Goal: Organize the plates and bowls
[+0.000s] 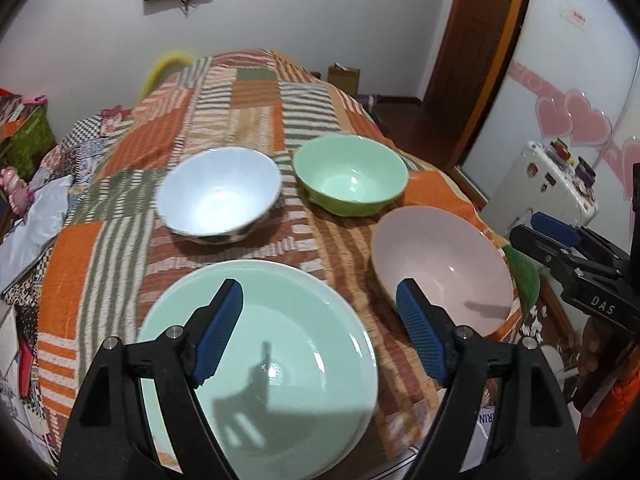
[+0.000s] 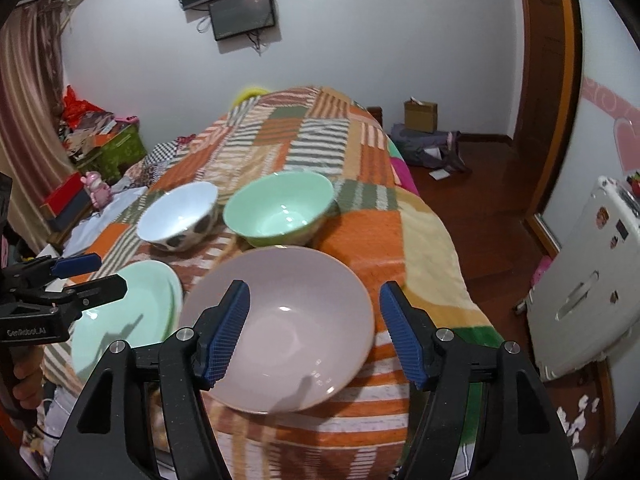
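A mint green plate [image 1: 280,360] lies at the near edge of the striped blanket, below my open left gripper [image 1: 320,304]. A pale pink plate [image 1: 440,264] lies to its right. In the right wrist view the pink plate [image 2: 288,328] sits under my open right gripper [image 2: 314,300], and the mint plate [image 2: 132,312] is to its left. A white bowl [image 1: 218,196] and a green bowl [image 1: 350,174] stand behind the plates; they also show in the right wrist view as the white bowl [image 2: 178,216] and the green bowl [image 2: 278,208]. Both grippers hold nothing.
The dishes rest on a patchwork orange and green blanket [image 1: 240,92] over a bed. A white box [image 2: 584,280] stands on the wooden floor [image 2: 472,200] at the right. Clutter [image 2: 100,140] lines the left wall. The other gripper [image 2: 80,276] shows at the left edge.
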Motion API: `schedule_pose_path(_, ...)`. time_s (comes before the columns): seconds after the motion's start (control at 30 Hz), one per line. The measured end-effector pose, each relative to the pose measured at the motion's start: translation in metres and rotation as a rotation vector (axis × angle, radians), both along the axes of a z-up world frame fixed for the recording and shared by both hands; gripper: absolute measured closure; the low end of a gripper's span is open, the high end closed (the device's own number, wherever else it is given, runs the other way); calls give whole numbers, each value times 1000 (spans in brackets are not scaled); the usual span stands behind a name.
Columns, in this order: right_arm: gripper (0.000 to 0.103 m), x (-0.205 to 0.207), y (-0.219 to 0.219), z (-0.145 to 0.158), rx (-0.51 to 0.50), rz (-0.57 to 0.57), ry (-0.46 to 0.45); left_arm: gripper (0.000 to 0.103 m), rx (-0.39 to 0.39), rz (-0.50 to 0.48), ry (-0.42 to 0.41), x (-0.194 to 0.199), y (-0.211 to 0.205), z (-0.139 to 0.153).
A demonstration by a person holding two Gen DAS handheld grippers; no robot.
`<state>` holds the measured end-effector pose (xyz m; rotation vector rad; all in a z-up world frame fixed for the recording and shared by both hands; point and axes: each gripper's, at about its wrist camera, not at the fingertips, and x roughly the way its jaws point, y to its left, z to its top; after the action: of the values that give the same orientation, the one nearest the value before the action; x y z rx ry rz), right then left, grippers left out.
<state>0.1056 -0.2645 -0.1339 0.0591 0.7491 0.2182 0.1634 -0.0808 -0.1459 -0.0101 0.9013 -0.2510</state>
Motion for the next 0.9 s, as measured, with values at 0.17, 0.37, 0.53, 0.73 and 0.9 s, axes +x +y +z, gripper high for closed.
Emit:
schedule_pose_path(0.17, 39, 3, -11, -14, 7, -17, 23, 24, 2, -31, 42, 13, -19, -15)
schedule_pose_path(0.37, 49, 6, -20, -30, 39, -15, 76, 33, 12, -61, 64, 21, -38, -29)
schedule_pose_path(0.53, 67, 9, -26, -40, 69, -16, 115, 43, 4, -87, 98, 31, -47, -40)
schedule_pose_path(0.73, 74, 12, -26, -49, 87, -6, 153, 58, -9, -115, 142, 40, -57, -53)
schedule_pose_path(0.9, 76, 15, -25, -55, 109, 11, 178, 70, -16, -130, 168, 44, -63, -60)
